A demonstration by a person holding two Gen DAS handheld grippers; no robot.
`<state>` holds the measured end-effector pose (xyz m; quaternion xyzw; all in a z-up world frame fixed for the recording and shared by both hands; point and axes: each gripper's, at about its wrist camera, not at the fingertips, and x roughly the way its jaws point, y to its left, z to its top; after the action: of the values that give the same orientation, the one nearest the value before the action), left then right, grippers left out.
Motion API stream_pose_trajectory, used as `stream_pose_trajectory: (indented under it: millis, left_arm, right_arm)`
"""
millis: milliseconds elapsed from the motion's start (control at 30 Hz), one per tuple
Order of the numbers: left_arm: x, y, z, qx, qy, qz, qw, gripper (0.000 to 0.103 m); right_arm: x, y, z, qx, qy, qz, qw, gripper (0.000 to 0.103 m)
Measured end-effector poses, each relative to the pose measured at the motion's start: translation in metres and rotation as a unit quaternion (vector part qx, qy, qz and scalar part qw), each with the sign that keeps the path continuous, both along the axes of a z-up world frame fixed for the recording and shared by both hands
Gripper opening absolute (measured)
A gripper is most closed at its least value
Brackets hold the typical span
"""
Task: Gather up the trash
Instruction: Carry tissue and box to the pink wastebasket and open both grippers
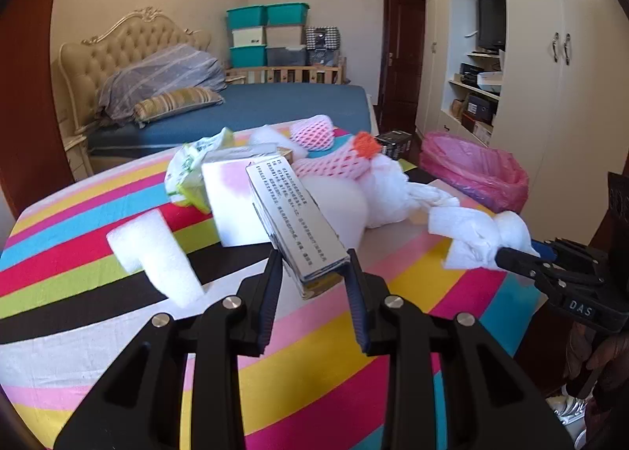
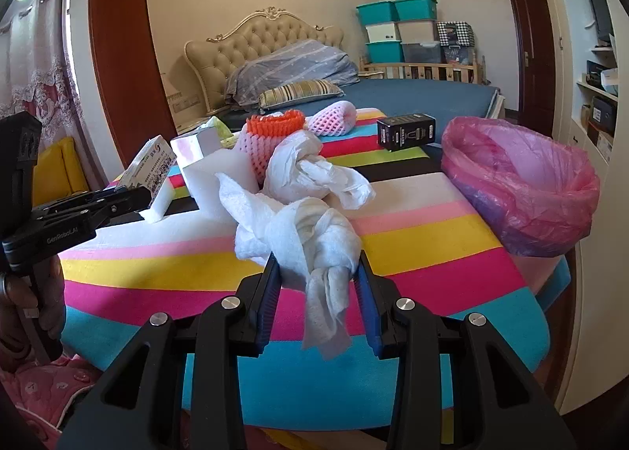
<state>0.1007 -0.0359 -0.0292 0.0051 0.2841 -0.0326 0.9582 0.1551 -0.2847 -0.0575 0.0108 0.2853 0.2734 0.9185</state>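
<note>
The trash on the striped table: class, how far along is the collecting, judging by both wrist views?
Nothing looks binned yet: the pink-lined bin shows no trash inside. In hand: the left gripper clamps a silver box, and the right gripper clamps a knotted tissue. Left on the table: foam block, foam fruit nets, black box.

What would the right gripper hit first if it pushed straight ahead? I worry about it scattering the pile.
Probably the crumpled white plastic bag, just beyond the knotted paper towel the right gripper holds; depth is uncertain.
</note>
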Motion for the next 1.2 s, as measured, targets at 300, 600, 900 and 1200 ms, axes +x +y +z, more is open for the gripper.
stream_pose_trajectory:
  millis: [300,600,900,1200]
  left_arm:
    - [0.009,-0.027,0.001,0.012,-0.002,-0.049,0.9987,0.031]
    - [0.025,-0.056,0.001,0.015,0.005,-0.092,0.9956,0.031]
    - [0.054,-0.1,0.007,0.014,0.008,-0.142,0.9897,0.031]
    - [0.091,-0.144,0.013,0.017,0.01,-0.193,0.9809,0.031]
  right_arm:
    - [0.001,-0.009,0.005,-0.017,-0.008,-0.028,0.999,0.037]
    - [0.009,-0.026,0.012,-0.03,-0.018,-0.062,0.997,0.037]
    - [0.019,-0.052,0.018,-0.039,-0.03,-0.101,0.994,0.037]
    - [0.043,-0.088,0.026,-0.045,-0.051,-0.143,0.987,0.037]
